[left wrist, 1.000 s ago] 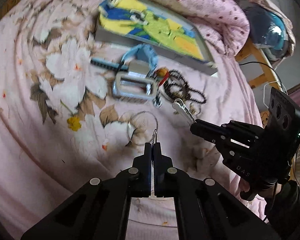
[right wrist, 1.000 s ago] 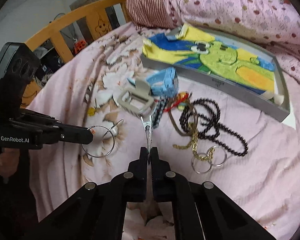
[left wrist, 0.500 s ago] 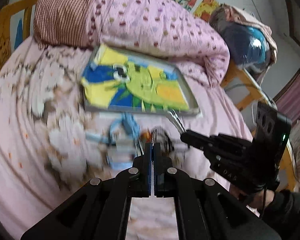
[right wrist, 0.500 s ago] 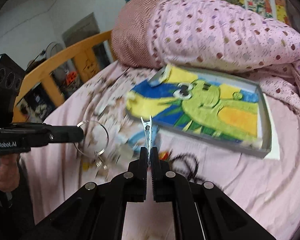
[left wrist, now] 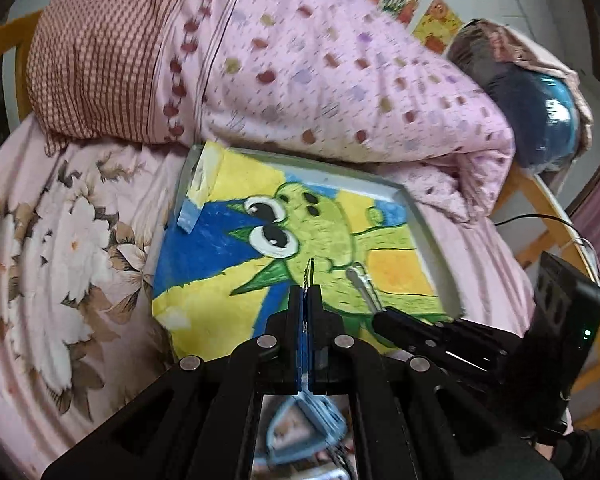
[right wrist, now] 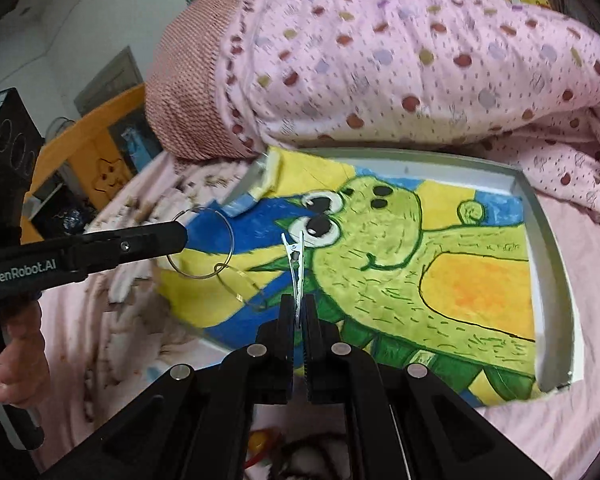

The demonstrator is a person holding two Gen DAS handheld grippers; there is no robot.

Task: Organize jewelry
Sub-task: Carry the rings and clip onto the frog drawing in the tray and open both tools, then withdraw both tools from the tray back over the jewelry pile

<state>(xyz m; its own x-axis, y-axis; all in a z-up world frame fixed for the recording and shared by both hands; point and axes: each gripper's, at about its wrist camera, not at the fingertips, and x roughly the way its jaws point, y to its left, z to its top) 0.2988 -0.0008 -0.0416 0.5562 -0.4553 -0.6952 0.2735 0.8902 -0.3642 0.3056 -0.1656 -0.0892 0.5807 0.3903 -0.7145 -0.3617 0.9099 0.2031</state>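
Note:
A grey shallow tray (left wrist: pixel 417 216) (right wrist: pixel 550 240) lined with a green frog drawing lies on the bed against the quilt. My left gripper (left wrist: pixel 308 294) (right wrist: pixel 182 236) is shut on linked silver hoop rings (right wrist: pixel 202 242), which hang over the tray's left part; in the left wrist view the rings (left wrist: pixel 309 274) show edge-on. My right gripper (right wrist: pixel 298 302) (left wrist: pixel 380 316) is shut on a silver hair clip (right wrist: pixel 294 264) (left wrist: pixel 362 284) that sticks out forward above the frog drawing. Both grippers hover side by side over the tray's near half.
A pink dotted quilt (right wrist: pixel 420 60) and a checked pillow (left wrist: pixel 100 60) bound the tray's far side. A blue strap (left wrist: pixel 312 432) and other jewelry (right wrist: pixel 268 446) lie under the grippers on the flowered sheet (left wrist: pixel 60 240). A hand (right wrist: pixel 18 364) holds the left gripper.
Both grippers have left the jewelry pile and travelled forward to above the tray, the left carrying the hoop rings, the right carrying the clip. Both stayed shut.

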